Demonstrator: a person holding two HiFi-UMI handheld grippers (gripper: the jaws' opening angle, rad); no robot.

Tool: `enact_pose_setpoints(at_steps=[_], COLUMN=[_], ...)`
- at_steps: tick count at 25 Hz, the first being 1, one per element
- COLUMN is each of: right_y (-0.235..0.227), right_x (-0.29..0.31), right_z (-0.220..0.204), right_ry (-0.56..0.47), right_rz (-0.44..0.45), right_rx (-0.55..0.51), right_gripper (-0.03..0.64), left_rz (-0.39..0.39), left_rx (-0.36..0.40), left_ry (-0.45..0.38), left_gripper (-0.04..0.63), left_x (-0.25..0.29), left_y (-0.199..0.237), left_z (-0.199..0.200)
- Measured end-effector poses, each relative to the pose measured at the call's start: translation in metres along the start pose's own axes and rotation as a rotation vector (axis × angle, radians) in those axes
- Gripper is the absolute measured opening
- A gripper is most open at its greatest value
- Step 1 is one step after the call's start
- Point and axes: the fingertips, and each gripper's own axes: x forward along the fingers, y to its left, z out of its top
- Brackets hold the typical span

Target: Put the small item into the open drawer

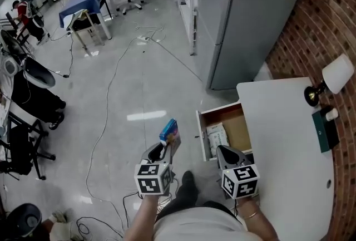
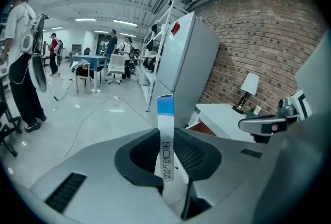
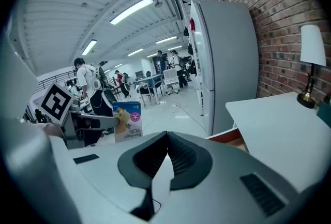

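The small item is a flat blue and white box (image 1: 169,132), and my left gripper (image 1: 162,148) is shut on its lower end, holding it above the floor left of the drawer. In the left gripper view the box (image 2: 165,130) stands edge-on between the pads. The open drawer (image 1: 240,133) juts from the white table's (image 1: 289,145) left side, with a white packet (image 1: 217,138) lying inside. My right gripper (image 1: 225,152) hovers at the drawer's near end, its jaws shut with nothing in them (image 3: 166,136). The right gripper view shows the box (image 3: 127,120) off to the left.
A lamp (image 1: 335,76) and a dark green box (image 1: 324,129) sit at the table's far right, against a brick wall (image 1: 311,28). A tall grey fridge (image 1: 250,11) stands beyond the drawer. Cables (image 1: 105,123) trail over the floor; chairs and desks stand further left.
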Motion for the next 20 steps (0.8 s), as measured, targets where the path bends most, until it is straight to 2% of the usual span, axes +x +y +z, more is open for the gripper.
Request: enact_pose_setpoints(at_steps=[5, 10, 20], right_y=[-0.014, -0.026, -0.085], right_x=[0.049, 0.084, 0.122], right_z=[0.017, 0.018, 0.031], right_ry=[0.026, 0.057, 0.066], right_rz=[-0.036, -0.07, -0.116], right_rx=[0.02, 0.037, 0.077], right_gripper=[0.008, 0.008, 0.008], left_rz=[-0.035, -0.055, -0.091], left_rx=[0.017, 0.017, 0.065], left_ry=[0.008, 0.039, 0.097], left_gripper=[0.098, 0.098, 0.098], left_x=[0.051, 0.093, 0.173], left_y=[0.024, 0.04, 0.024], left_z=[0.03, 0.038, 0.05])
